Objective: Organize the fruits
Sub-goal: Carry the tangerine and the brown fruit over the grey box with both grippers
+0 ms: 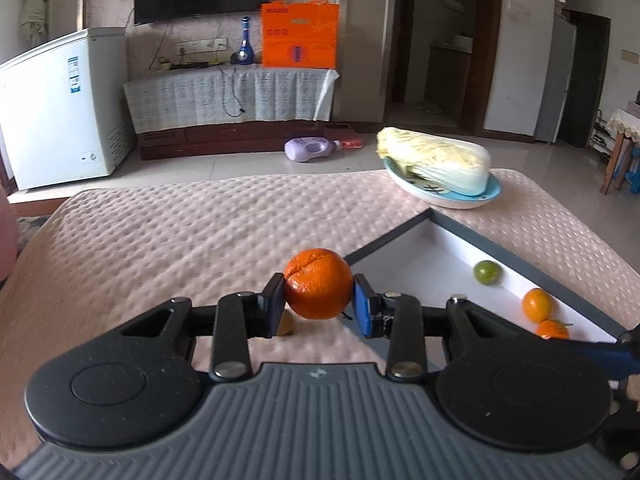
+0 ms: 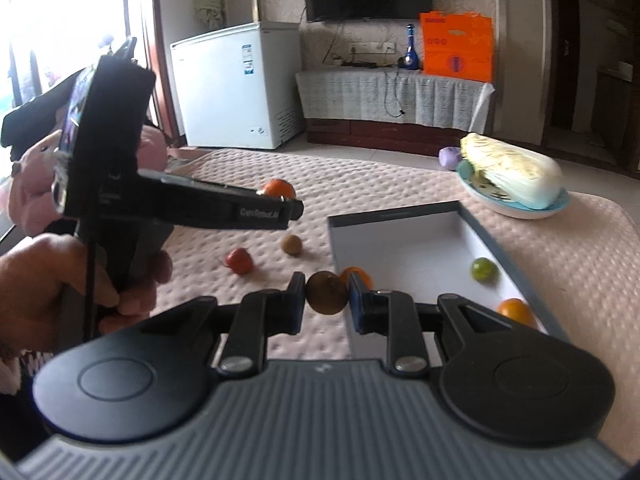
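Both hands are loaded and hanging above the quilted pink bedspread [image 1: 160, 240], and the whole matter turns on where the open box [image 2: 400, 240] lies from each. The left gripper [image 1: 319, 300] has its jaws pressed on either side of a big orange [image 1: 319, 289] with a split in its peel; seen along its fingers, the box sits at about two o'clock, its near corner just beyond the fruit. The right gripper [image 2: 327, 294], drawn in as narrow as it goes, pinches a small brown fruit [image 2: 327, 293], perhaps a kiwi, and for it the box starts at roughly one o'clock, the near edge right beside the fingertips. I'd judge the right hand the nearer one, so it should drop first. The box runs long from near to far, toward the cabbage [image 2: 516, 176] on its blue plate [image 2: 520, 212] at one o'clock. Inside already lie a green lime [image 2: 483, 269] and a small orange [image 2: 516, 311] along the right-hand wall. The left view shows a second small orange fruit [image 1: 552, 330] in the box's near corner, which the right view hides; the right view alone shows what is left loose on the bedspread: a red fruit [image 2: 239, 261] and a brownish one [image 2: 291, 244] at eleven o'clock, and the person's left hand [image 2: 60, 292] gripping its tool.
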`<control>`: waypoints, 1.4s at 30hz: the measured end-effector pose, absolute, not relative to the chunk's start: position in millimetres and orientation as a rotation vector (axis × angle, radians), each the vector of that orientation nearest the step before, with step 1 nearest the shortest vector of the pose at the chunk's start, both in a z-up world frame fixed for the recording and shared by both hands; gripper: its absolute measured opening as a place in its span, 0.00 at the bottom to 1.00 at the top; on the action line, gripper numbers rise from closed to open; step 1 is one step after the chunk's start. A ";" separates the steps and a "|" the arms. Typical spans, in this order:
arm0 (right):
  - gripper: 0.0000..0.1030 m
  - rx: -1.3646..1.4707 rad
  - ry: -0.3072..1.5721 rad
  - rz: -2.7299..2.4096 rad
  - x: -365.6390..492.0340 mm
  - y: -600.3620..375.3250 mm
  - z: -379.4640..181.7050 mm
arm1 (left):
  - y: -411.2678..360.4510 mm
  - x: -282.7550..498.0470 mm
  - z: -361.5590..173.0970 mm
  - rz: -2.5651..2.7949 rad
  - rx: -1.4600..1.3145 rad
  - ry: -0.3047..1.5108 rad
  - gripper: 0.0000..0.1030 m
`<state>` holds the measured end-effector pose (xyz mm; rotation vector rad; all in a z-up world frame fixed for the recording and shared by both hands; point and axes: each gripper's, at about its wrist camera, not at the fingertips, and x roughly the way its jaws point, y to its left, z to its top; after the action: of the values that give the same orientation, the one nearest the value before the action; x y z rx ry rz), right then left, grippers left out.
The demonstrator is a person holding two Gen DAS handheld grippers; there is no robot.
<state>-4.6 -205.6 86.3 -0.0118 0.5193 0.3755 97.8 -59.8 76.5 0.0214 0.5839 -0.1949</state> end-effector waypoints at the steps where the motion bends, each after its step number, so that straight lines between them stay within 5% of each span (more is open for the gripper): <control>1: 0.25 -0.011 0.515 0.371 -6.2 -209.0 87.2 | -63.8 98.2 76.0 -0.200 0.024 0.585 0.40; 42: 0.25 0.027 0.528 0.255 -25.4 -287.7 78.7 | -183.9 118.4 54.5 -0.353 0.041 0.606 0.40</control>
<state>-25.4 -287.7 78.7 0.0271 0.5282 0.2554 118.4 -183.9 54.5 0.0415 0.6064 -0.3532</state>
